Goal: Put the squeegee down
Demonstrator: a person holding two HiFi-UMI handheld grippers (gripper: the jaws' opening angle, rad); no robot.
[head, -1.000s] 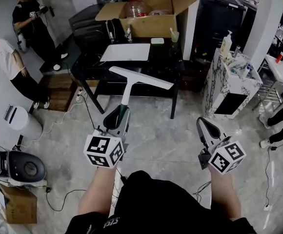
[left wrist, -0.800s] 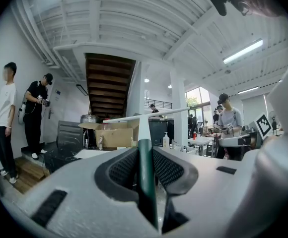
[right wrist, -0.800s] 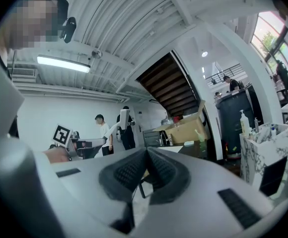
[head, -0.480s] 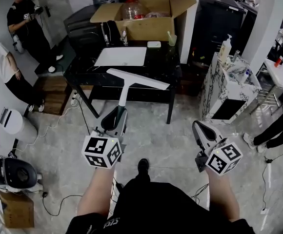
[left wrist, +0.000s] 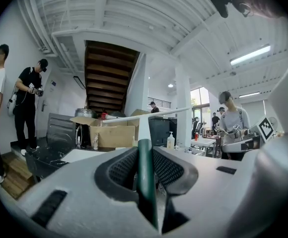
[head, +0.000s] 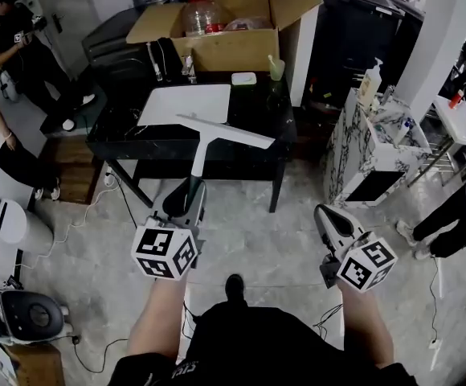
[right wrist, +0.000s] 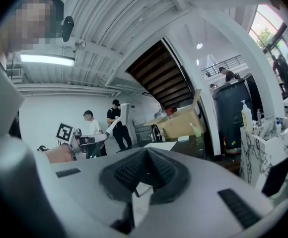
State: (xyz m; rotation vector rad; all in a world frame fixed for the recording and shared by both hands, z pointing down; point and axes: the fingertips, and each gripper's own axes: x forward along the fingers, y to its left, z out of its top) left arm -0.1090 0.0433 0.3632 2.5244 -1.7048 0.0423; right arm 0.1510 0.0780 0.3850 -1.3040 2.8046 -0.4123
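So the left gripper (head: 186,197) has its jaws clamped on the dark green handle of the white T-shaped squeegee (head: 219,132), blade held up in the air by the near edge of the black marble table (head: 253,107). The right gripper (head: 328,214) has its jaws closed together on nothing.

One squeegee (head: 217,129); a left hand-held gripper (head: 190,186) and a right hand-held gripper (head: 324,212), two altogether; one cardboard box (head: 217,51); one black surface (head: 253,107); one white board (head: 186,103); one pump bottle (head: 370,77).
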